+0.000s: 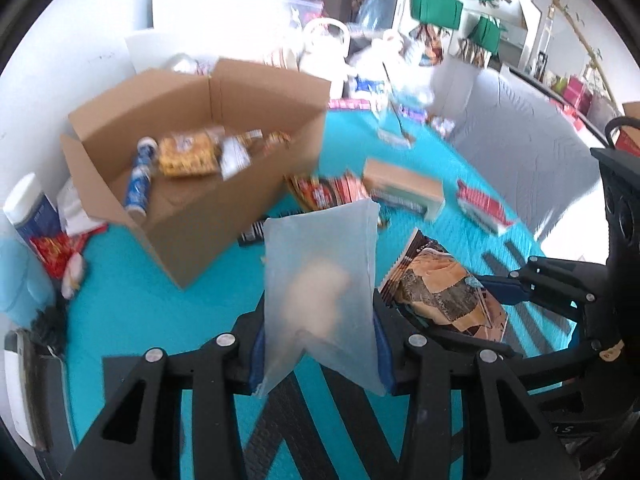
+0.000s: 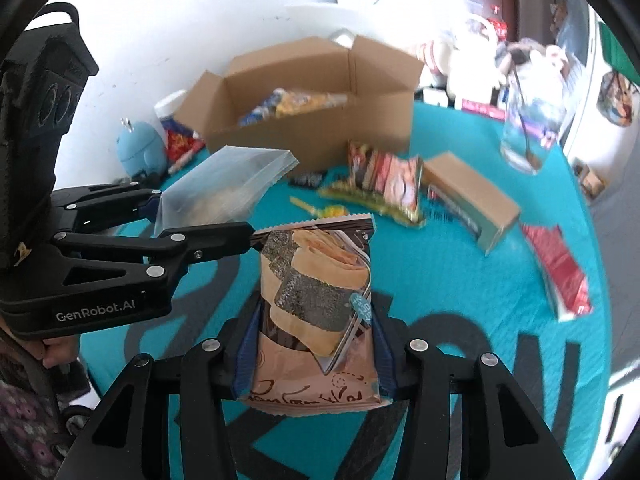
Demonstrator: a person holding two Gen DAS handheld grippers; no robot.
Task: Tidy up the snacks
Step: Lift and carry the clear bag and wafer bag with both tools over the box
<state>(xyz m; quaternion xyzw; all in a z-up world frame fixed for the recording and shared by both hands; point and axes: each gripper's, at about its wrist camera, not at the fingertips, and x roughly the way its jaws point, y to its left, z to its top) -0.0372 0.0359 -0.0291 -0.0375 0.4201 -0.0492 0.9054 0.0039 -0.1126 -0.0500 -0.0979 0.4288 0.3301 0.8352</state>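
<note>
My left gripper point(image 1: 320, 354) is shut on a frosted clear snack pouch point(image 1: 320, 284) with a pale lump inside, held above the teal table; the pouch also shows in the right wrist view point(image 2: 224, 192). My right gripper point(image 2: 316, 360) is shut on a brown seaweed-roll snack packet point(image 2: 316, 312), which also shows in the left wrist view point(image 1: 440, 288). The open cardboard box point(image 1: 192, 208) with several snacks inside stands at the back left, beyond both grippers point(image 2: 304, 132).
On the teal tablecloth point(image 1: 132, 304) lie red snack packets point(image 1: 328, 194), a tan carton point(image 1: 404, 190), a red box point(image 1: 484, 206) and a glass with a spoon point(image 2: 528, 128). A blue figure point(image 2: 140, 148) and white bottle point(image 1: 30, 208) stand left of the box.
</note>
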